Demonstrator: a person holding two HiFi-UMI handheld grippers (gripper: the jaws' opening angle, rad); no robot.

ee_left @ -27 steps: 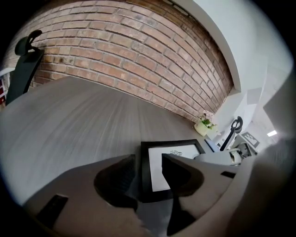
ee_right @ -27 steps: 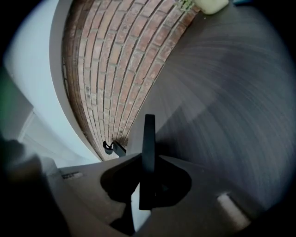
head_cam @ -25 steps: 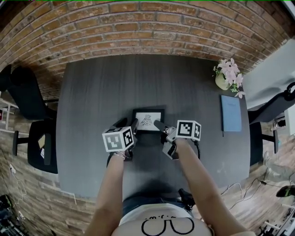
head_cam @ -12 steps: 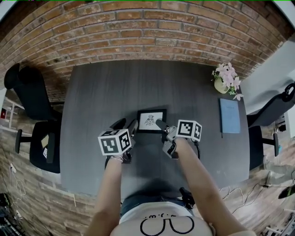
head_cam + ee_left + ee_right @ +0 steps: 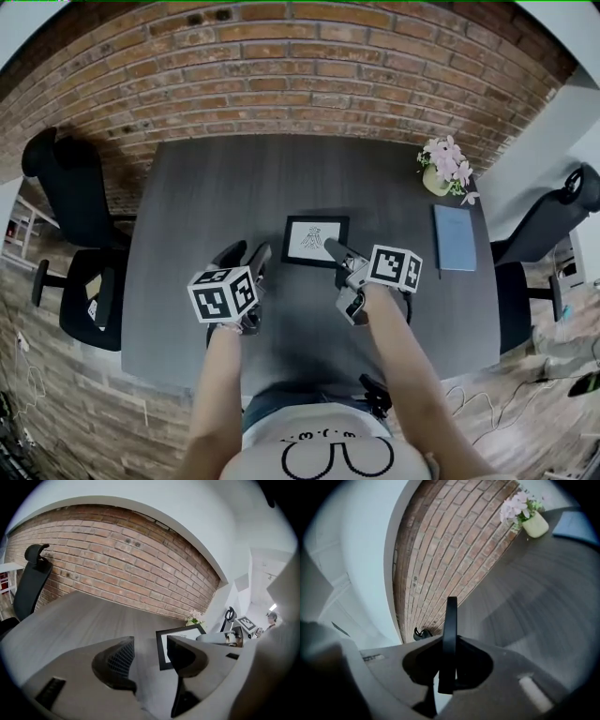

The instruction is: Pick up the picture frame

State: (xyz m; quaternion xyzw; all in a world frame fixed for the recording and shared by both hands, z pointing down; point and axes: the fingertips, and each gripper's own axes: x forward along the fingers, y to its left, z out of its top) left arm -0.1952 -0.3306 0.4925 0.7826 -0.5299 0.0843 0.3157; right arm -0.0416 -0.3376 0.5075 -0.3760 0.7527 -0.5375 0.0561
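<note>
One picture frame (image 5: 315, 241), one flowerpot (image 5: 433, 179), one notebook (image 5: 454, 238), one table (image 5: 216, 197). Right gripper (image 5: 331, 247) clamps the frame's black border; left gripper (image 5: 247, 255) gapes empty. White mat, small drawing.

Black-bordered, white-centred picture frame (image 5: 316, 241)

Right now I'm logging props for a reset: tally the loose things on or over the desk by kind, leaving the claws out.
frame: 1
flower pot: 1
notebook: 1
Total: 3
</note>
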